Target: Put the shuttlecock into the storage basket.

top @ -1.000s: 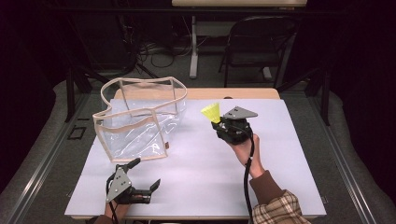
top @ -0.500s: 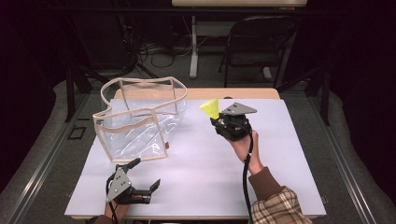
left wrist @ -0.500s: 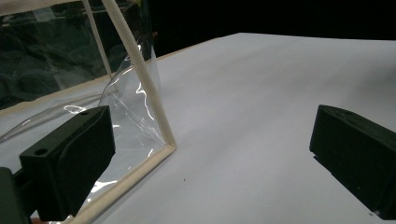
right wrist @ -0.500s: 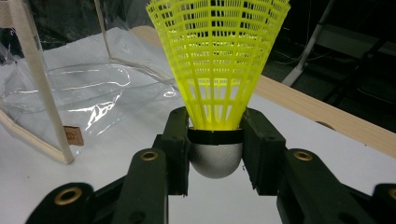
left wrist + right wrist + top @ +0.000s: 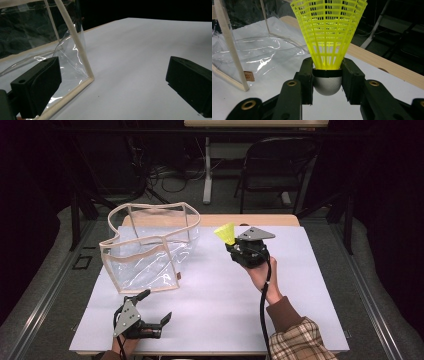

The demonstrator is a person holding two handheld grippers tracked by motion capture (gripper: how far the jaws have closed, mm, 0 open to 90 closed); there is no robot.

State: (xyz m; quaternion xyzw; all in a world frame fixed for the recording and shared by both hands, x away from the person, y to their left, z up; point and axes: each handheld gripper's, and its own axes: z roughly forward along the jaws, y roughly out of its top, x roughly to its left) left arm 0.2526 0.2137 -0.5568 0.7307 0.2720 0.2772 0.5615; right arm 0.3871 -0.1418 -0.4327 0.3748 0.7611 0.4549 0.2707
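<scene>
A yellow plastic shuttlecock [image 5: 226, 233] [image 5: 328, 37] with a white rounded base is held off the table with its skirt pointing up and left. My right gripper [image 5: 234, 242] [image 5: 327, 80] is shut on its base, right of the clear bag. The clear plastic bag [image 5: 150, 247] [image 5: 249, 50] [image 5: 37, 32] with beige trim stands open at the table's left rear. My left gripper [image 5: 155, 306] [image 5: 112, 82] rests near the front left edge, open, nothing between its fingers, its left jaw close beside the bag's front corner.
A white sheet [image 5: 215, 290] covers the wooden table [image 5: 250, 220]. A folding chair [image 5: 280, 170] and cables on the floor lie beyond the far edge. Bare sheet stretches between the two grippers and at the right.
The right gripper and shuttlecock have drifted very slightly toward the back of the table. The left gripper and the bag have not moved.
</scene>
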